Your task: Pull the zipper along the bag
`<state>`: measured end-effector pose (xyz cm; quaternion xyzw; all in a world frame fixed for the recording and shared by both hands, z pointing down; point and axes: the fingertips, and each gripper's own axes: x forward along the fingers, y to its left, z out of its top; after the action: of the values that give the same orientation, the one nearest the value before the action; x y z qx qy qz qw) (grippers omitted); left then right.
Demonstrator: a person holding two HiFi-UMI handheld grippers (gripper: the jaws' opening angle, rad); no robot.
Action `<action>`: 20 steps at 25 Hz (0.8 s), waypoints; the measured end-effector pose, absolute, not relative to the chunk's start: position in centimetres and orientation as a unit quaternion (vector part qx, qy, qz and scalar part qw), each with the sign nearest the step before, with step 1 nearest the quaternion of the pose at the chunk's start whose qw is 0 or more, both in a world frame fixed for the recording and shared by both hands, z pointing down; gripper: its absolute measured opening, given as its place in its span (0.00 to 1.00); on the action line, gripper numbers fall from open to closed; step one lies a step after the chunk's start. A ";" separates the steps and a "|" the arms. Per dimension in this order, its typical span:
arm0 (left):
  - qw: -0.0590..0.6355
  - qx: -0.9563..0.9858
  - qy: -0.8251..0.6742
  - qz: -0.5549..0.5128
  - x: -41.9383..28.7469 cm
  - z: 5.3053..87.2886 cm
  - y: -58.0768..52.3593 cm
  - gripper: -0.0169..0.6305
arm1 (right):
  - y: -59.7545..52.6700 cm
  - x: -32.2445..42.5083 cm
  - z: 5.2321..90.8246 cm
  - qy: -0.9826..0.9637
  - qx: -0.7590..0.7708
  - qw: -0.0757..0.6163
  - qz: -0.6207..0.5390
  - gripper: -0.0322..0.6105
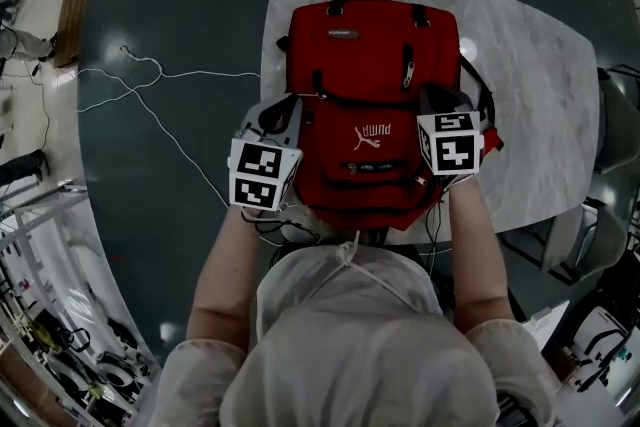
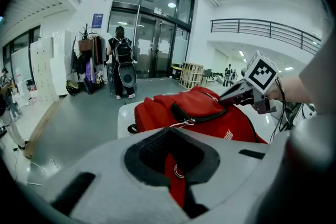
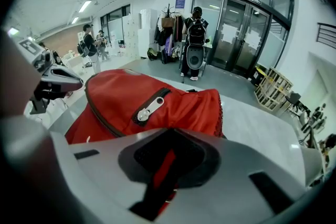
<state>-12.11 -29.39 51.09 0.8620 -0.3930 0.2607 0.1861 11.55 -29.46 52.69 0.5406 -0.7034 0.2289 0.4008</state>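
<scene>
Nearest in the head view is the person's pale smock [image 1: 350, 345]; two forearms reach forward and down to the left gripper [image 1: 278, 118] and right gripper [image 1: 441, 101], flanking one red bag [image 1: 370, 65] lying on the white table [image 1: 530, 65], the jaw tips hidden under two marker cubes. In the left gripper view the jaws are pressed together on one red tab [image 2: 172, 189] bearing a metal ring. In the right gripper view they pinch one red fabric strip [image 3: 163, 165], its origin hidden, with one silver zipper pull [image 3: 148, 109] beyond.
</scene>
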 end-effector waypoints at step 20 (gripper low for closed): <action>0.200 0.861 -0.400 0.243 -12.2 51.3 -30.6 0.05 | -29.5 11.8 52.4 -0.694 0.565 0.389 0.218 0.13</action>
<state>-12.23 -30.63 51.34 0.8608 -0.4002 0.2426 0.1998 11.77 -29.53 52.44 0.5652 -0.6940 0.2177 0.3893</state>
